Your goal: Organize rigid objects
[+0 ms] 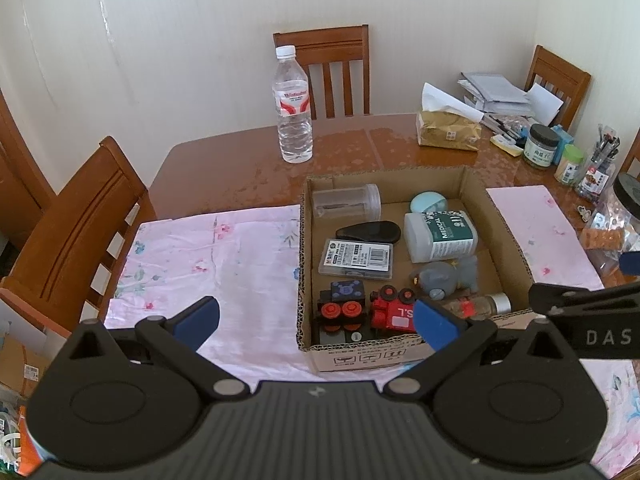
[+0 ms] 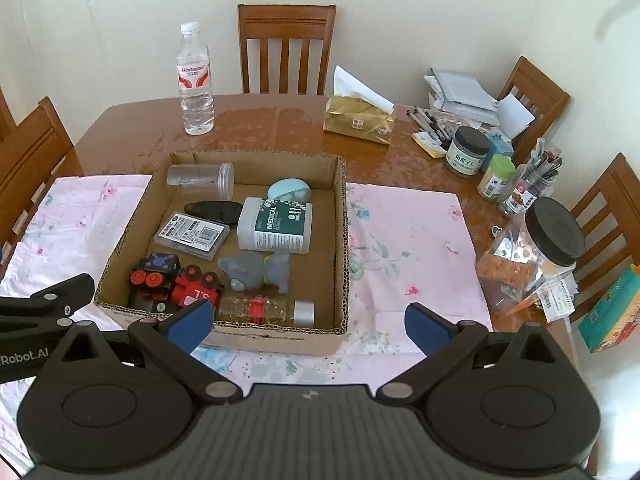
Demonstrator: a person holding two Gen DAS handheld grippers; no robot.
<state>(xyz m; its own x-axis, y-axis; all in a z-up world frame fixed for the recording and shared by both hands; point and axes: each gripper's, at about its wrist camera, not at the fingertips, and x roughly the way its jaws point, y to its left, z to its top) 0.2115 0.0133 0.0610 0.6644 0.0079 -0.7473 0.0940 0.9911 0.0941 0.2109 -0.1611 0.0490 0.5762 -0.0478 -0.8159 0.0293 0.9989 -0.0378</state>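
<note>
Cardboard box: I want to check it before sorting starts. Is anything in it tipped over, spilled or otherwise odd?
Nothing has spilled in the cardboard box. Several containers lie on their sides: the clear jar, the white medical bottle and the small glass bottle by the near wall. The red toy train also lies tipped over.

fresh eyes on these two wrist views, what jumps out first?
The shallow open cardboard box on the pink floral cloth draws the eye, packed with small items: a red toy train at its near edge and a white bottle with a green MEDICAL label lying mid-box. Behind it, a clear plastic water bottle stands upright on the brown wooden table. Both the left gripper and right gripper are open and hold nothing.
</note>
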